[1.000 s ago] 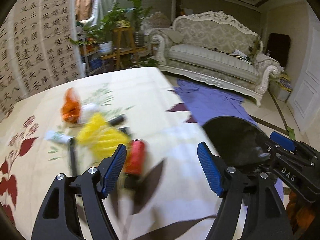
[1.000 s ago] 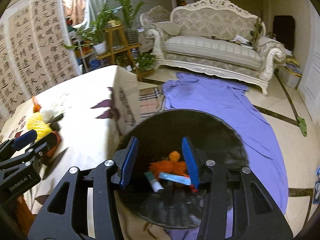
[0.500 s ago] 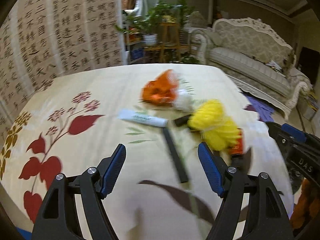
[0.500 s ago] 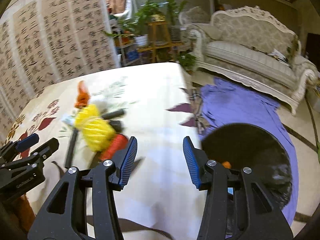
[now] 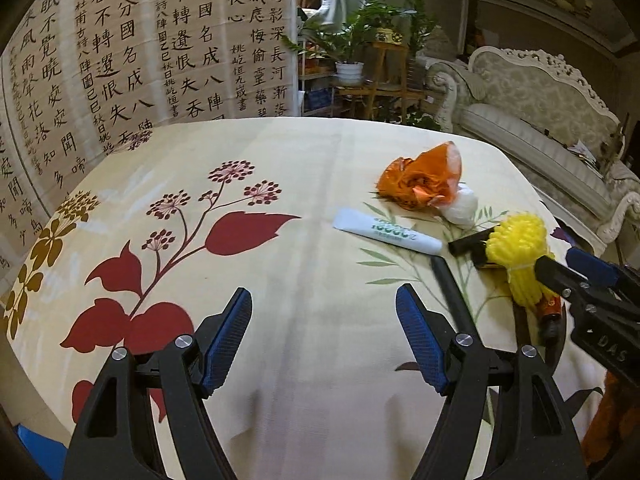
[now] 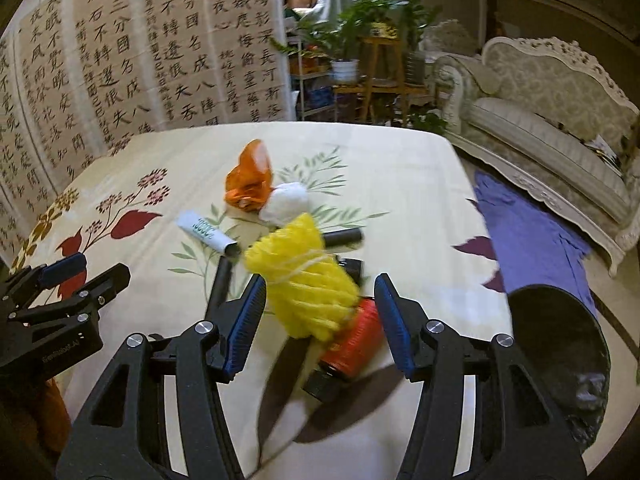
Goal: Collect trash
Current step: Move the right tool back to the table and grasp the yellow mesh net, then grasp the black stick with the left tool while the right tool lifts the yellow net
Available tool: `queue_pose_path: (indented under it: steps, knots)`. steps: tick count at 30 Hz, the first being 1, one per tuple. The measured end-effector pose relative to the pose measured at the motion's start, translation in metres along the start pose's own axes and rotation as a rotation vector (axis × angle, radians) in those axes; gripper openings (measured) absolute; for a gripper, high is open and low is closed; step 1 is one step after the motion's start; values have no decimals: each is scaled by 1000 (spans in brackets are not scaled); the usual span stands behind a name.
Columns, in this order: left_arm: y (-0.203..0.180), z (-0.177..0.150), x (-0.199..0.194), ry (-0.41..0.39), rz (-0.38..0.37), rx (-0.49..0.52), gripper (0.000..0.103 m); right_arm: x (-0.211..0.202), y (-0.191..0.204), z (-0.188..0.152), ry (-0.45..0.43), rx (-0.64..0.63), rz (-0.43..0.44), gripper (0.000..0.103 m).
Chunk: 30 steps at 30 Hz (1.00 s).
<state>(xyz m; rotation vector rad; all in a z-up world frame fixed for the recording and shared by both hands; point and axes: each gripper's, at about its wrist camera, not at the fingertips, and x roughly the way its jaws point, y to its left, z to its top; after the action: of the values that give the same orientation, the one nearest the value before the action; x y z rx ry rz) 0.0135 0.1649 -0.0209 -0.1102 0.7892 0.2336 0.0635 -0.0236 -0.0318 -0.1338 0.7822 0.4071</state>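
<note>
Trash lies in a pile on the floral tablecloth (image 5: pixel 304 184): an orange bag (image 5: pixel 420 178), a white wad (image 5: pixel 462 204), a white tube (image 5: pixel 386 232), a black stick (image 5: pixel 452 292), a yellow string bundle (image 6: pixel 308 276) and a red can (image 6: pixel 356 340). My right gripper (image 6: pixel 320 292) hovers over the yellow bundle and red can. Its jaws are opening, and the bundle shows between the fingers without the pads pressing it. My left gripper (image 5: pixel 324 312) stands open over bare cloth left of the pile, with nothing between its fingers. A black bin (image 6: pixel 560 344) sits off the table's right edge.
A black cylinder (image 6: pixel 344 237) lies behind the yellow bundle. A purple cloth (image 6: pixel 532 236) covers the floor beside the bin. A sofa (image 6: pixel 552 132) and potted plants (image 6: pixel 360 32) stand beyond the table, and calligraphy panels (image 5: pixel 120 60) line the left.
Both grippers swung left, away from the bin and over the table. The right gripper now hovers at the trash pile with wider jaws; the left one passed the pile onto bare cloth.
</note>
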Motion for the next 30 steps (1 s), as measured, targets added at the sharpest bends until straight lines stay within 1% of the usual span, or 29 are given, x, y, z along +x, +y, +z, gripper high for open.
queue_pose_path:
  steps: [5,8,10,11,15,18,24,30]
  knots:
    - [4,-2,4,10,-12,-12,72,16,10,4,33,-37,-26,56]
    - [5,-3,5,15,-21,-14,72,21,14,5,36,-59,-44,56]
    - [5,-3,6,17,-28,-15,72,23,16,4,37,-72,-55,53]
    - [4,-3,6,18,-30,-15,73,23,16,4,37,-79,-56,48]
    - [2,-4,8,24,-40,-15,73,21,17,4,29,-75,-49,44]
    - [-1,-5,8,27,-48,-11,73,12,14,4,7,-62,-48,43]
    - [-15,-5,9,31,-66,11,73,-15,-7,5,-44,-11,-73,43]
    - [-39,-7,13,44,-92,45,73,-31,-43,-9,-48,49,-154,43]
